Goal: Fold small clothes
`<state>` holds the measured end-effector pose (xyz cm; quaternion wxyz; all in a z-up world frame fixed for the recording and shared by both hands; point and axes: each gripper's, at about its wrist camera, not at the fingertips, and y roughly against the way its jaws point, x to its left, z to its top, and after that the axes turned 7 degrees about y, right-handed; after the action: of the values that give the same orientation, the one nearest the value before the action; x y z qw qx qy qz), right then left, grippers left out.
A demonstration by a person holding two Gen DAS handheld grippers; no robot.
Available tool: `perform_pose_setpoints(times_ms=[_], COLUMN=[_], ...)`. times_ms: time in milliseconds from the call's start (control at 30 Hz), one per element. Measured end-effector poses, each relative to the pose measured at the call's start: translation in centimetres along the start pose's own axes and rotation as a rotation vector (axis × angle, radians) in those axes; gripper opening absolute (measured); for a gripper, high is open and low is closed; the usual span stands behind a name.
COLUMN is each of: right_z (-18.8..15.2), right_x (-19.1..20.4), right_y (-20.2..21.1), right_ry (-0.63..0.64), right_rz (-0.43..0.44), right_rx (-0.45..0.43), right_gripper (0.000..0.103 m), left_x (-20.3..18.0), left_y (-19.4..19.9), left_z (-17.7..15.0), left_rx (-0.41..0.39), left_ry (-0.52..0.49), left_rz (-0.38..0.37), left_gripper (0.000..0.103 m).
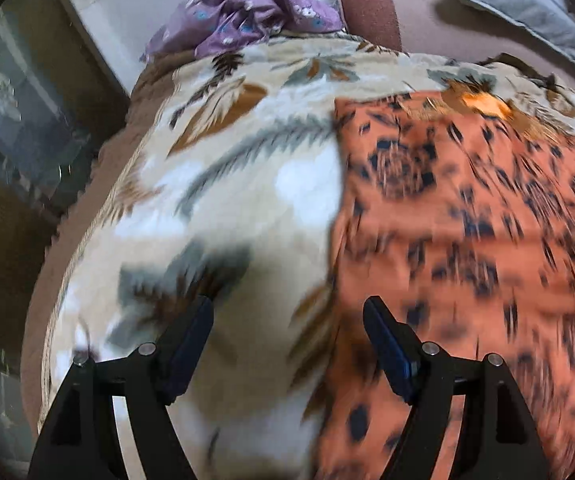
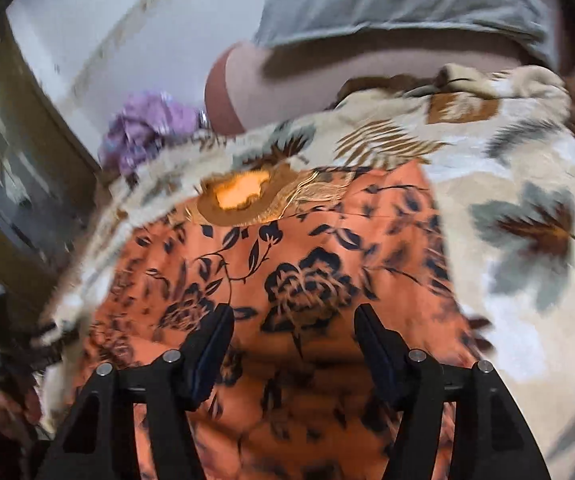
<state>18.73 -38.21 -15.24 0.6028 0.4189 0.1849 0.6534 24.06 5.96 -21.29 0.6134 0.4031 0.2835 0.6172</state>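
Nearest in the left wrist view: left gripper [image 1: 287,320], black fingers [image 1: 191,344] spread wide, nothing between them, hovering over the seam where an orange garment [image 1: 467,220] meets a leaf-print blanket [image 1: 227,160]. In the right wrist view: right gripper [image 2: 293,328], fingers [image 2: 375,344] apart and clear of the cloth, nothing clamped, directly above the orange garment [image 2: 307,280].

Orange garment with dark floral print lying flat on the blanket, embroidered neckline [image 2: 243,196] toward the far side, straight left edge sharply drawn against the cream. Cream blanket [image 2: 527,240] with grey and brown leaves covering the bed, spreading wide on both sides of the garment, rumpled at its far edge.

Farther on, at the blanket's far left corner: crumpled purple floral garment [image 1: 247,12], apart from the orange one. Just beside it, a brown bolster [image 1: 367,8] lying across the head of the bed; behind, a grey pillow [image 1: 527,0] leaning over it.

Off the bed's left side: dark wooden cabinet [image 1: 27,120] with glass fronts, pale wall [image 2: 107,20] beyond. Heavy motion blur throughout, finer detail unreadable.
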Motion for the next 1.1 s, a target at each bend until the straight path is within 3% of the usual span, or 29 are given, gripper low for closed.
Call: perform_pose_setpoints(times_ms=[133, 267, 433, 467, 567, 600, 767, 867, 1000, 1100], right_z=[-3.3, -7.4, -12.9, -14.0, -16.7, -17.4, -19.0, -19.6, -20.7, -20.6], right_x=[-2.5, -3.8, -5.6, -6.0, -7.2, -7.4, -7.3, -6.4, -3.8, -2.0], right_y=[4.5, 8.9, 12.5, 13.1, 14.1, 14.4, 14.0, 12.9, 11.2, 10.6], right_ry=[-0.136, -0.203, -0.267, -0.286, -0.341, -0.358, -0.375, -0.345, -0.257, -0.166], right_rz=[0.07, 0.118, 0.138, 0.141, 0.139, 0.139, 0.124, 0.072, -0.008, -0.097], right_rx=[-0.016, -0.014, 0.02, 0.029, 0.046, 0.046, 0.107, 0.18, 0.274, 0.309], right_gripper=[0.066, 0.066, 0.066, 0.067, 0.066, 0.066, 0.067, 0.066, 0.066, 0.049], left_x=[2.8, 4.2, 4.4, 4.4, 4.2, 4.1, 4.1, 4.7, 4.3, 3.8], left_y=[2.1, 3.5, 4.3, 4.3, 4.3, 4.3, 5.0, 4.8, 4.5, 4.7], left_z=[-4.7, -8.4, -11.0, -11.3, -11.9, -12.1, -12.9, -13.2, -13.8, -14.3], left_rx=[0.039, 0.099, 0.12, 0.125, 0.159, 0.164, 0.168, 0.197, 0.217, 0.214], left_ry=[0.007, 0.027, 0.046, 0.051, 0.049, 0.044, 0.047, 0.074, 0.042, 0.009], left_rz=[-0.041, -0.144, -0.234, -0.252, -0.292, -0.299, -0.331, -0.349, -0.349, -0.354], left_gripper=[0.078, 0.078, 0.078, 0.073, 0.036, 0.032, 0.034, 0.052, 0.053, 0.053])
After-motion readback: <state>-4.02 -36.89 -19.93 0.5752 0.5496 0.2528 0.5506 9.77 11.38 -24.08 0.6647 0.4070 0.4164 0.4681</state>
